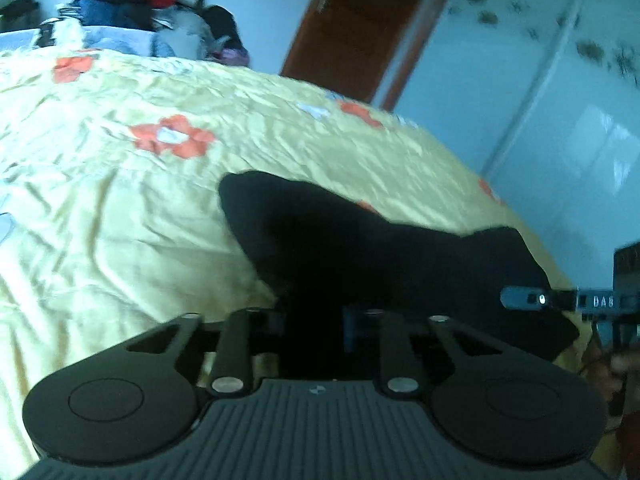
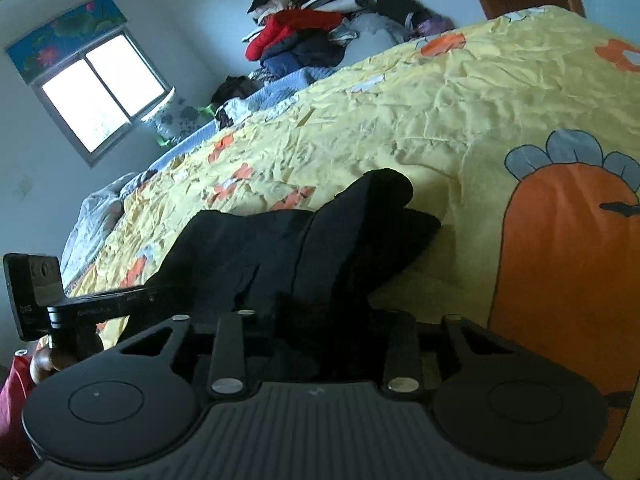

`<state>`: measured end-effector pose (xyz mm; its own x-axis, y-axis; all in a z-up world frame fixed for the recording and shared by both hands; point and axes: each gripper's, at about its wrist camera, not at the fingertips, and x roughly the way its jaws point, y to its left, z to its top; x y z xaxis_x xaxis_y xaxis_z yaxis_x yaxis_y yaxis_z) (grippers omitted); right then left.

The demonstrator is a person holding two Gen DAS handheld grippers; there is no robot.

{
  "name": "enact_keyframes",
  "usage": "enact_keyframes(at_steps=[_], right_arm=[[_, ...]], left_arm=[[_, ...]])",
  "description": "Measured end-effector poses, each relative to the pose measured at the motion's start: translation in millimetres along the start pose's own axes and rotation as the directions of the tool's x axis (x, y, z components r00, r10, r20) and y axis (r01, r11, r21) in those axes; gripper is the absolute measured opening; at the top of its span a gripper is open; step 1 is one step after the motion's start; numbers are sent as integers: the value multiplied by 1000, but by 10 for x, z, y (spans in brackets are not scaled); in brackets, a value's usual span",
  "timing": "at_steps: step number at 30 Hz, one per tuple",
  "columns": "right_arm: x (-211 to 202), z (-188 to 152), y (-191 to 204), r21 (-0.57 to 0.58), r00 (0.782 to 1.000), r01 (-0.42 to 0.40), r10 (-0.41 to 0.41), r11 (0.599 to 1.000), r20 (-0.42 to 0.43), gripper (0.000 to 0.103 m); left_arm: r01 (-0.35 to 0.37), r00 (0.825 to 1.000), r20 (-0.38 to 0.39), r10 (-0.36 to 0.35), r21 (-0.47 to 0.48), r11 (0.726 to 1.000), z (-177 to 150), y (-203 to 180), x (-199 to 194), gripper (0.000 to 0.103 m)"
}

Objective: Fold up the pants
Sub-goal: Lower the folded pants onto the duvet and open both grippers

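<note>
Black pants (image 1: pixel 360 248) lie bunched on a yellow flowered bedspread (image 1: pixel 120 200) near the bed's edge. My left gripper (image 1: pixel 316 320) is shut on an edge of the pants; the dark cloth fills the gap and hides the fingertips. In the right wrist view the pants (image 2: pixel 304 248) rise in a fold in front of my right gripper (image 2: pixel 320 332), which is shut on the cloth too. The right gripper also shows at the right edge of the left wrist view (image 1: pixel 560 300), at the pants' other corner. The left gripper shows at the left of the right wrist view (image 2: pixel 100 308).
A pile of clothes (image 2: pixel 312 28) lies at the far side of the bed. A brown door (image 1: pixel 360 28) and pale wardrobe doors (image 1: pixel 540 100) stand beyond the bed. A window (image 2: pixel 104 92) is in the far wall. A large orange print (image 2: pixel 568 280) marks the bedspread.
</note>
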<state>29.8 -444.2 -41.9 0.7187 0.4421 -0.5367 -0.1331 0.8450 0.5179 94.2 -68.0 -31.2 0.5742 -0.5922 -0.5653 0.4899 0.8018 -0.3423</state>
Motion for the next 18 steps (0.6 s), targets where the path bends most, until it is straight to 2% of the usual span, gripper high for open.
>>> enact_keyframes(at_steps=[6, 11, 15, 18], right_arm=[[-42, 213, 378, -62, 998, -34, 37, 998, 56, 29], [179, 434, 657, -102, 993, -80, 88, 991, 74, 29], [524, 536, 778, -102, 992, -98, 105, 990, 66, 29], [858, 535, 811, -121, 999, -40, 43, 992, 22, 29]], left_arm=[[-46, 993, 109, 37, 80, 996, 94, -88, -324, 20], [-150, 972, 198, 127, 110, 982, 307, 22, -531, 20], [-224, 961, 191, 202, 105, 969, 471, 214, -545, 20], [-260, 959, 139, 248, 84, 962, 530, 444, -359, 21]])
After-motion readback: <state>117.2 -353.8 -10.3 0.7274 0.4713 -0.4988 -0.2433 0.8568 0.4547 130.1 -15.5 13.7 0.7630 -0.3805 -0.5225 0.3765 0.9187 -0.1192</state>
